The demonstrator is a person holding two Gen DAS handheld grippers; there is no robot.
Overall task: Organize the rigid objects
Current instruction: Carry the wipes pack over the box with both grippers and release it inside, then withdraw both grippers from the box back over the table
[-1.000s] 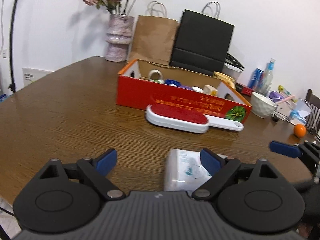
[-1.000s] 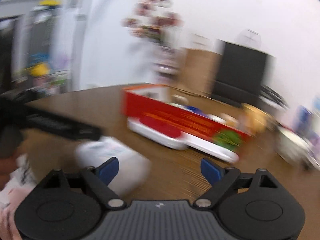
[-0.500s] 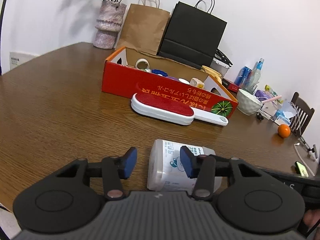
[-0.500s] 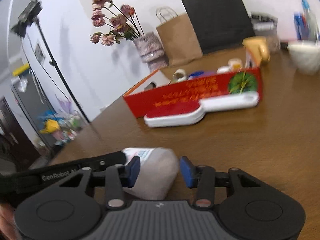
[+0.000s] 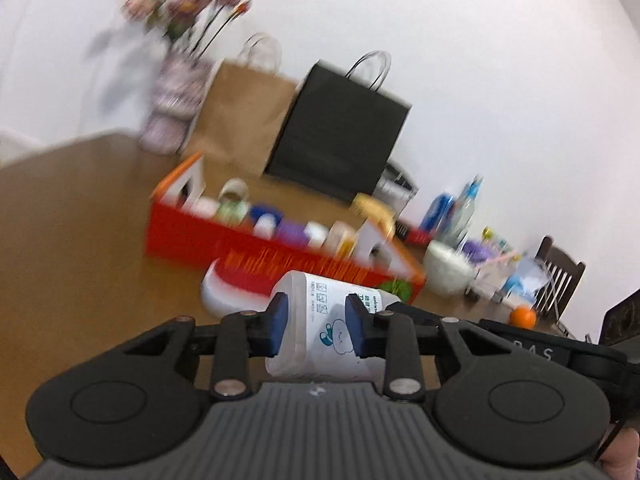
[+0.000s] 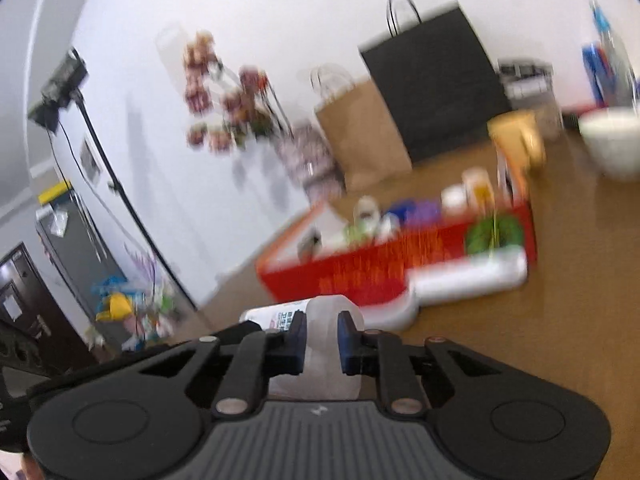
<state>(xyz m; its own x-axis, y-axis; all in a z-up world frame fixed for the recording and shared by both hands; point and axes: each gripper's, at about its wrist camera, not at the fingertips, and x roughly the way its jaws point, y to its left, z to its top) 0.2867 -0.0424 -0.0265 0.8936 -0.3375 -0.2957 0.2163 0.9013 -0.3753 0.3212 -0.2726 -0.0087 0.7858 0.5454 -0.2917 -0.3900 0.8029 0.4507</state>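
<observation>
Left wrist view, item one: our left gripper [image 5: 313,326], its blue pads [image 5: 277,318] clamped on the two sides of a white wipes pack [image 5: 320,320]; its jaws have just been closing, with the pack between them. The pack sits tilted, its printed label facing us, lifted above the worktop [image 5: 80,216].

Right wrist view, item two: our right gripper [image 6: 322,338], jaws also just closing, pads pressed on the translucent end of the same pack [image 6: 330,312] — so both grippers grasp it, one at each end. The other gripper's black body shows at the left edge.

Beyond the pack — a white lint brush with a red face [image 5: 236,284] lies on the worktop, just in front of the red cardboard box [image 5: 180,236]. The box holds a row of small things, among them a tape roll [image 5: 234,192]; most are too blurred to name.

Behind the box: a brown paper bag [image 5: 240,120], a black paper bag [image 5: 340,132], a vase of dried flowers [image 5: 176,104] at the wall.

To the right: a white bowl [image 5: 446,272], an orange [image 5: 524,316], bottles and small clutter, blurred.
</observation>
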